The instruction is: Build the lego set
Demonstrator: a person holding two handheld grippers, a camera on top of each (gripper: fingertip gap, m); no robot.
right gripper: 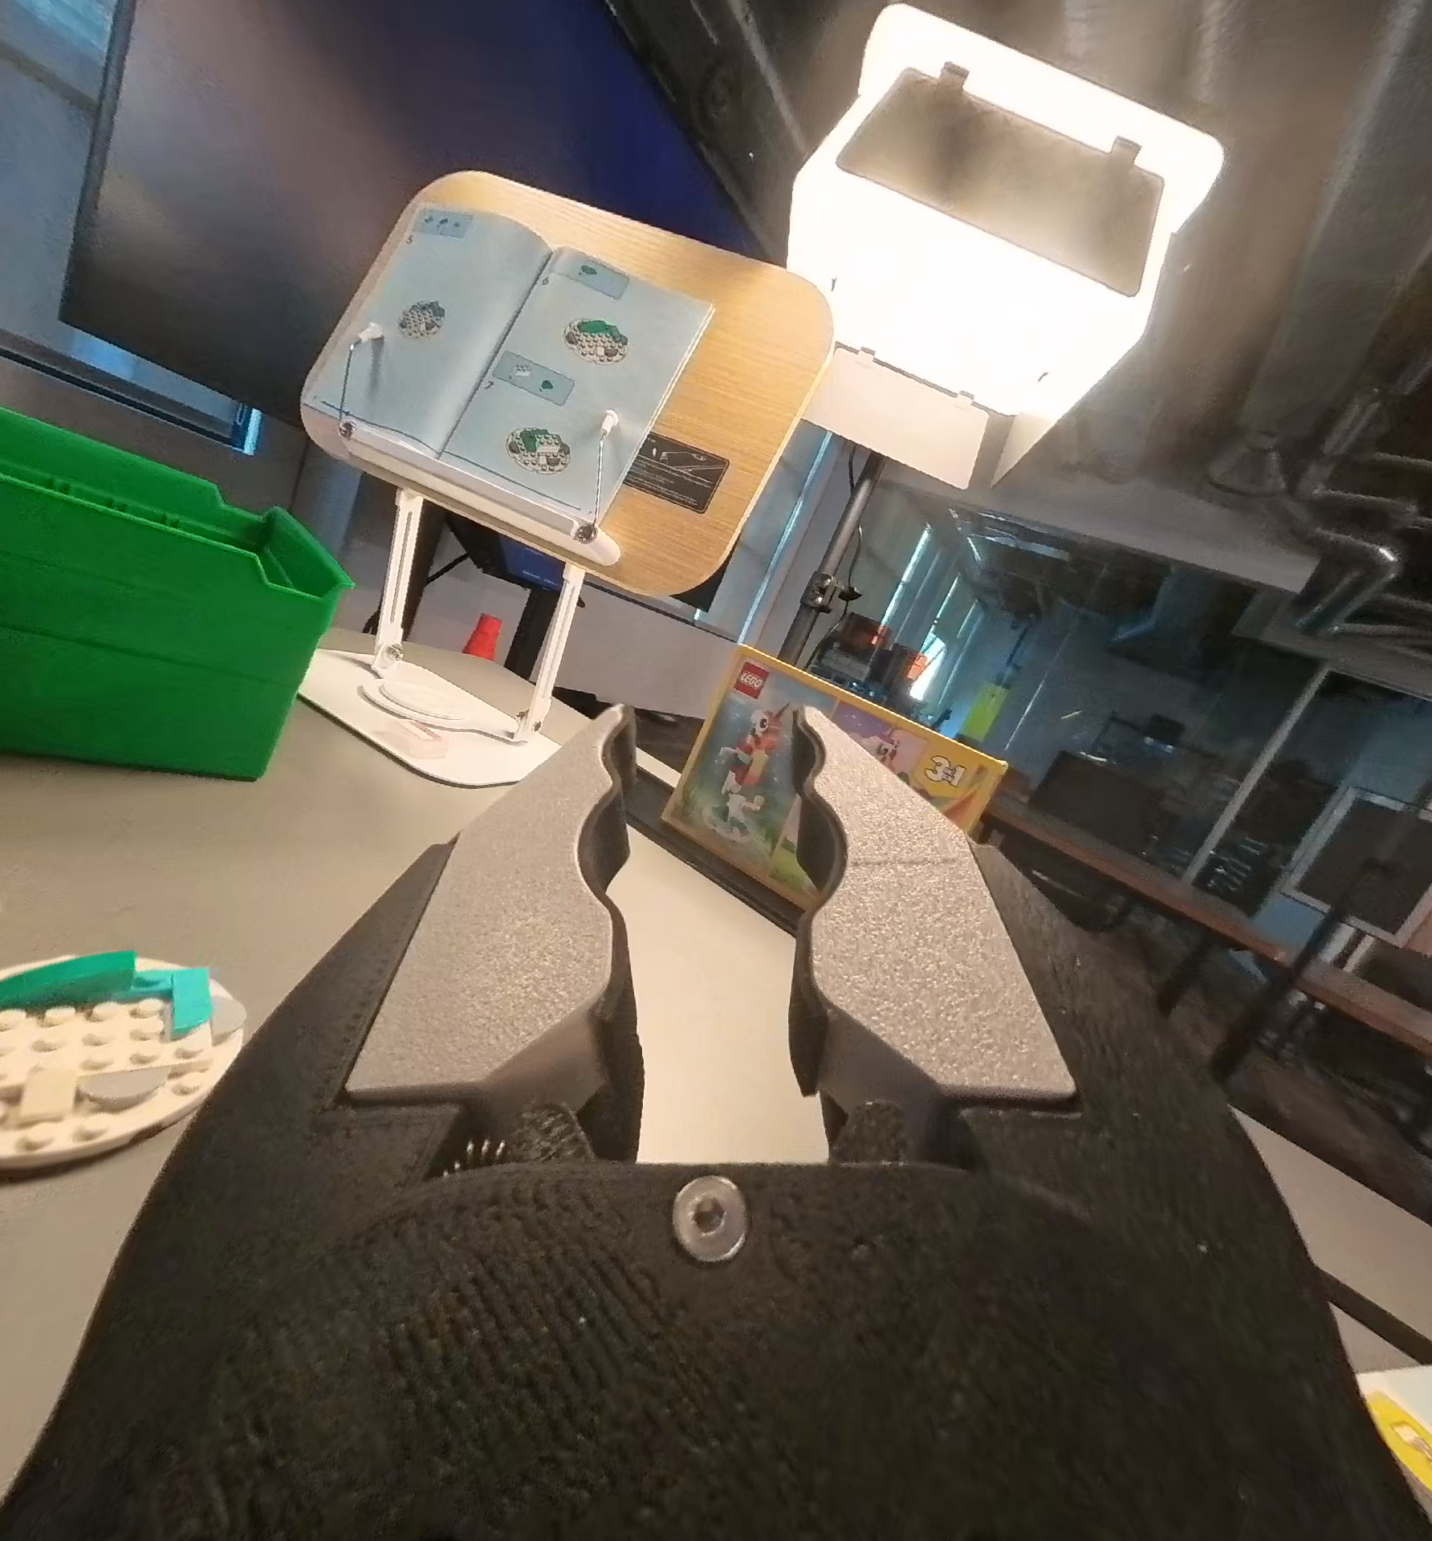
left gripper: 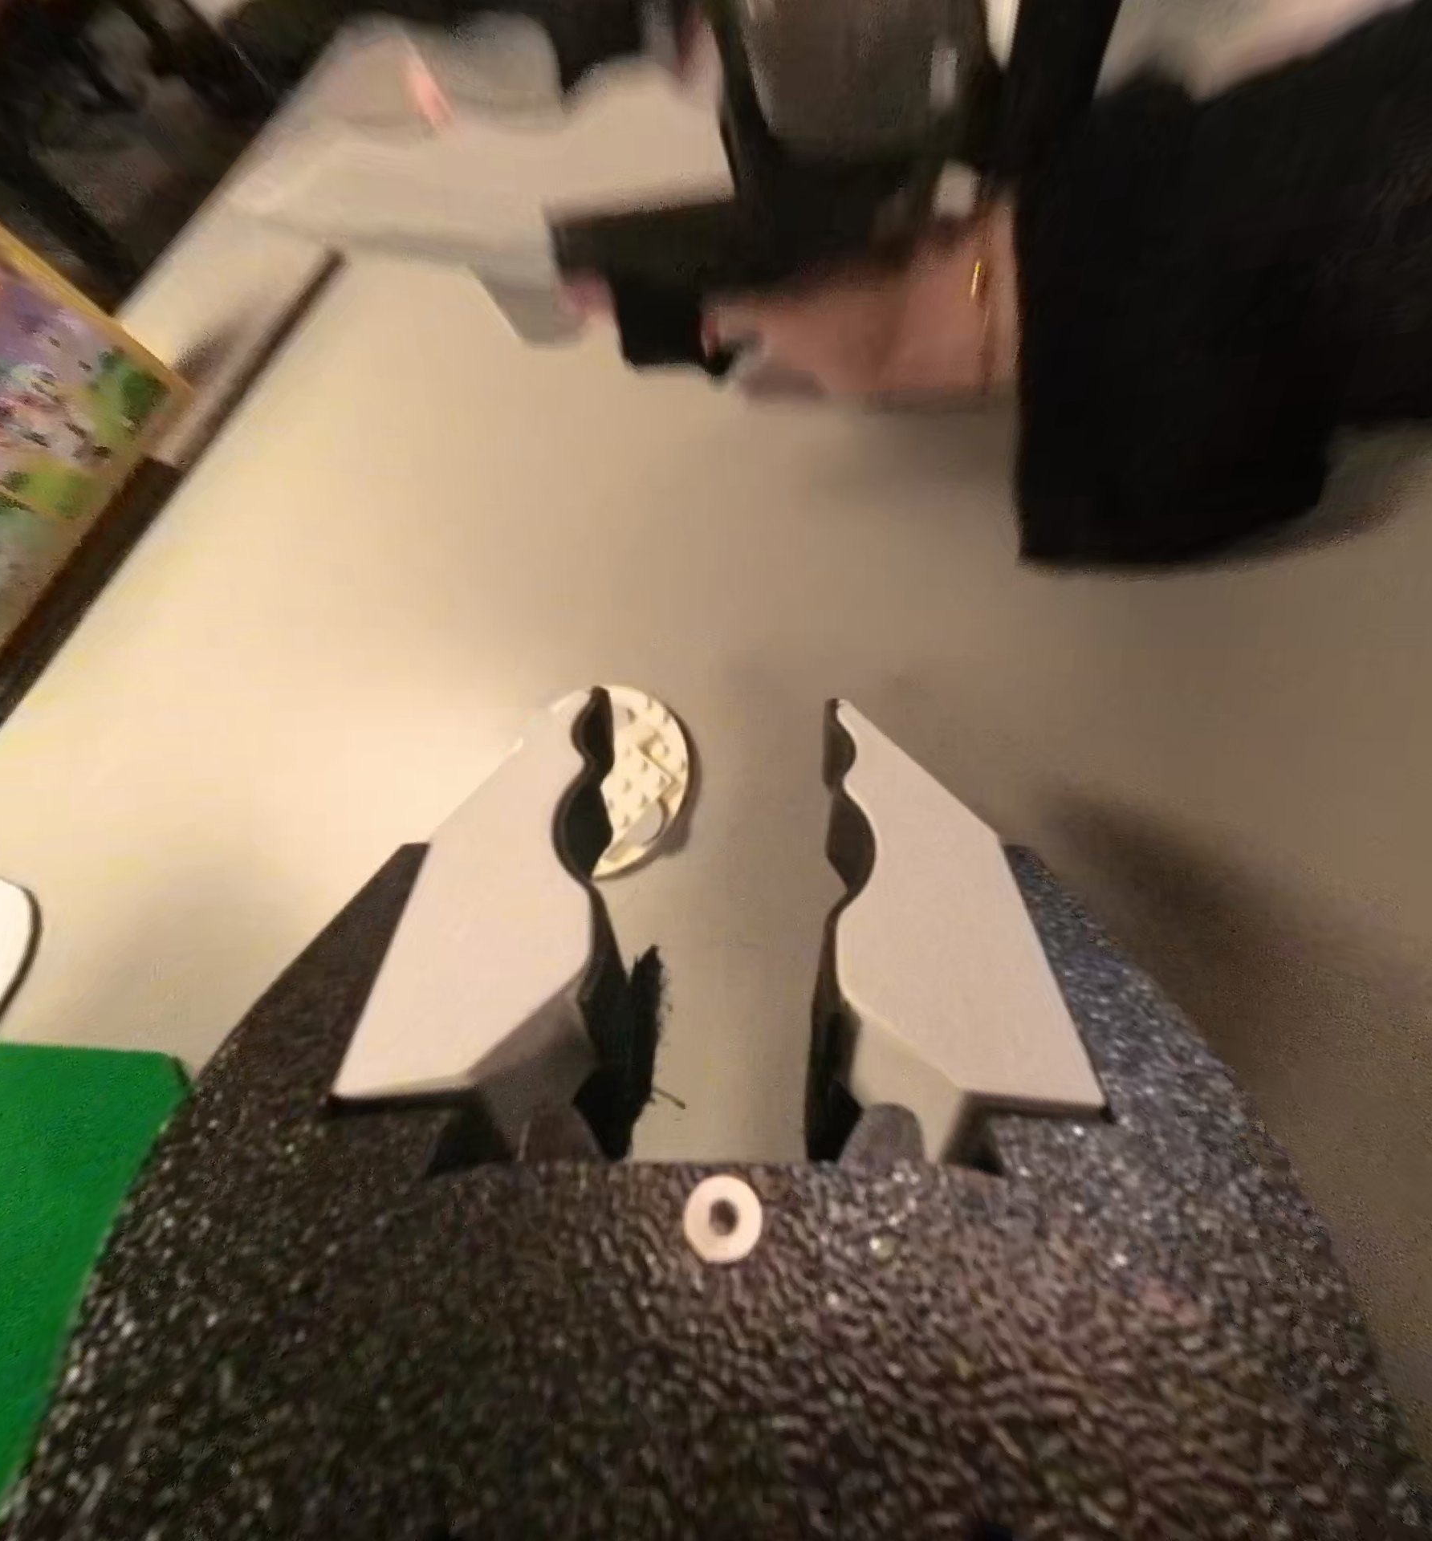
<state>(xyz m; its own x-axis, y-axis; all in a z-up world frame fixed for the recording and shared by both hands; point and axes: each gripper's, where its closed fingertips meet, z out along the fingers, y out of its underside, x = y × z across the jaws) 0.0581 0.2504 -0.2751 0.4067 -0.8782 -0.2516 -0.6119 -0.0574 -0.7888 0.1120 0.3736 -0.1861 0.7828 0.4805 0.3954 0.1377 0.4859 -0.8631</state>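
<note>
A round white studded plate lies on the grey table at the lower left of the right wrist view, with teal and green pieces on its far side. In the left wrist view the plate lies just past my fingertips, partly hidden by the left finger. My left gripper is open and empty, low over the table. My right gripper is open and empty, to the right of the plate. It shows blurred at the top of the left wrist view, held by a hand.
A green bin stands at the back left. A book stand holds the open instruction booklet. The set's box stands at the table's far edge, under a bright lamp. A black sleeve hangs at the right. From my left tips it is roughly 5 cm to the plate; from my right, 15 cm.
</note>
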